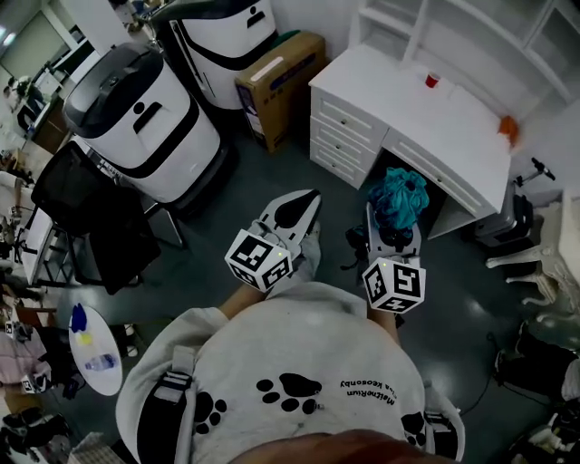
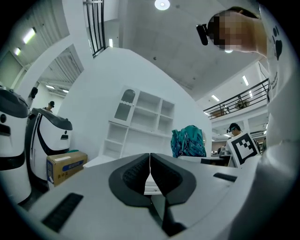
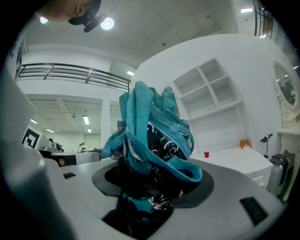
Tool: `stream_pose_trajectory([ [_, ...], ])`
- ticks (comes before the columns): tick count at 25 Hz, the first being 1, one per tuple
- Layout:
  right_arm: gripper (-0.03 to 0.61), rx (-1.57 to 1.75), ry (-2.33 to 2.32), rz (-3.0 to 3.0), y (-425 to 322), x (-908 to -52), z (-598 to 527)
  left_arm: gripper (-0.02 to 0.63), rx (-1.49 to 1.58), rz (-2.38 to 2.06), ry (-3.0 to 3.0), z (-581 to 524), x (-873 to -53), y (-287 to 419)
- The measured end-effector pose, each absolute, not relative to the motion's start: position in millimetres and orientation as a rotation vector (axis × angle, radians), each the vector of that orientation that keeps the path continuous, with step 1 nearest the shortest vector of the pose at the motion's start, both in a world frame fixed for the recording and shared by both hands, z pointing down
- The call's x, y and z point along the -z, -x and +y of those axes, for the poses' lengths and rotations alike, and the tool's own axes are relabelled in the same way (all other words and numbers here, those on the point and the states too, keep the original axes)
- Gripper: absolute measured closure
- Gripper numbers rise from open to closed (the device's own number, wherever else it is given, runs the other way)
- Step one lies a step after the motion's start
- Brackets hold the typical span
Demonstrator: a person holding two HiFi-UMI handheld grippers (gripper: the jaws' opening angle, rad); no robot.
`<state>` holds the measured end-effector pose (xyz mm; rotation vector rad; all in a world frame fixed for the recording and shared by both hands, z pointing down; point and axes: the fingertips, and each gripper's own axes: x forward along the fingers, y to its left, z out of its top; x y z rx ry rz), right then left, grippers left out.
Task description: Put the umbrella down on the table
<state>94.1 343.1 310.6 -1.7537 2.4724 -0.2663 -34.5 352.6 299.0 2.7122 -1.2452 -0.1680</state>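
Left gripper (image 1: 302, 204): jaws pressed together, nothing between them. Right gripper (image 1: 392, 231): jaws clamped on the bunched teal umbrella (image 1: 399, 195), which sticks out past its tips, off any surface. White table (image 1: 426, 118) lies ahead of both grippers, so the set-down is not yet done; reaching over it, lowering and letting go all remain.

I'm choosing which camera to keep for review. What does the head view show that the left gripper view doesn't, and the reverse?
Head view only: a red cup on the white desk, and a black chair. Left gripper view only: a ceiling lamp and a balcony railing. Both: the shut left gripper, the teal umbrella and the cardboard box.
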Motion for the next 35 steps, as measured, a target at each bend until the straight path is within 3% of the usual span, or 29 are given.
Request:
stream_pose_trajectory([
  [19, 0.305, 0.219, 1.812, 2.476, -62.5, -296.8, 93.2, 0.594, 0.258, -1.153, -2.715, 86.2, -287.6, 58.4],
  [35, 0.305, 0.230, 1.966, 2.360, -79.5, -308.3, -37.2, 0.594, 0.238, -1.001, -2.764, -62.5, -299.4, 48.5],
])
